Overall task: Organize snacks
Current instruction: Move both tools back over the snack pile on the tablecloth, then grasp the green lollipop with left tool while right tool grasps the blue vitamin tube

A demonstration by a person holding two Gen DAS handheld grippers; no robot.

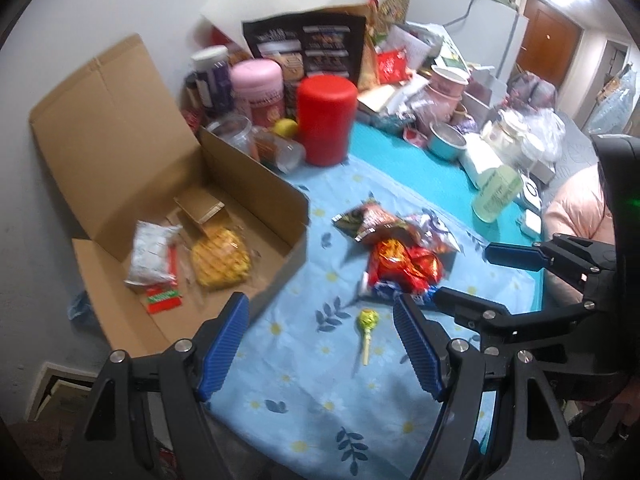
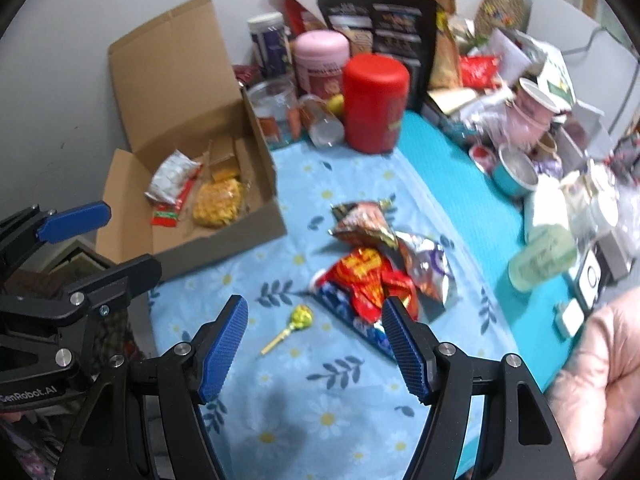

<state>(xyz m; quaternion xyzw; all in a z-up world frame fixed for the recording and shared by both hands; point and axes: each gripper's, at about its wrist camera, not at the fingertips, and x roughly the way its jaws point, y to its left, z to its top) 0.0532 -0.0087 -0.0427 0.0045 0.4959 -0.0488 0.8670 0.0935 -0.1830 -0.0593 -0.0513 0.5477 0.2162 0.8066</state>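
**A:** Snacks first: your loose pile [image 2: 376, 264] sits on the flowered blue cloth [image 2: 320, 412], with a red wrapper on top, a dark packet at the far end and a silvery bag at its right. A green-wrapped lollipop [image 2: 298, 322] lies alone just beside the pile, its stick pointing toward you.

**B:** And the box?

**A:** Your cardboard box [image 1: 256, 196] stands open at the left, lid flap up against the wall. Inside you have a white packet [image 1: 150, 252], a yellow waffle-patterned snack [image 1: 220, 264] beside it and a small red-and-green piece [image 1: 164, 299] at the near end.

**B:** What are your claws doing?

**A:** Both are spread with nothing between the blue pads. Your left gripper [image 1: 320, 344] hovers over the cloth, the lollipop showing in its gap. Your right gripper [image 2: 316, 348] hangs above the cloth near the lollipop and the pile's near corner. Neither touches anything.

**B:** Behind the pile?

**A:** You have 1 red canister [image 2: 376, 104] upright near a pink-lidded jar [image 2: 322, 60], amid clutter I can't sort out.
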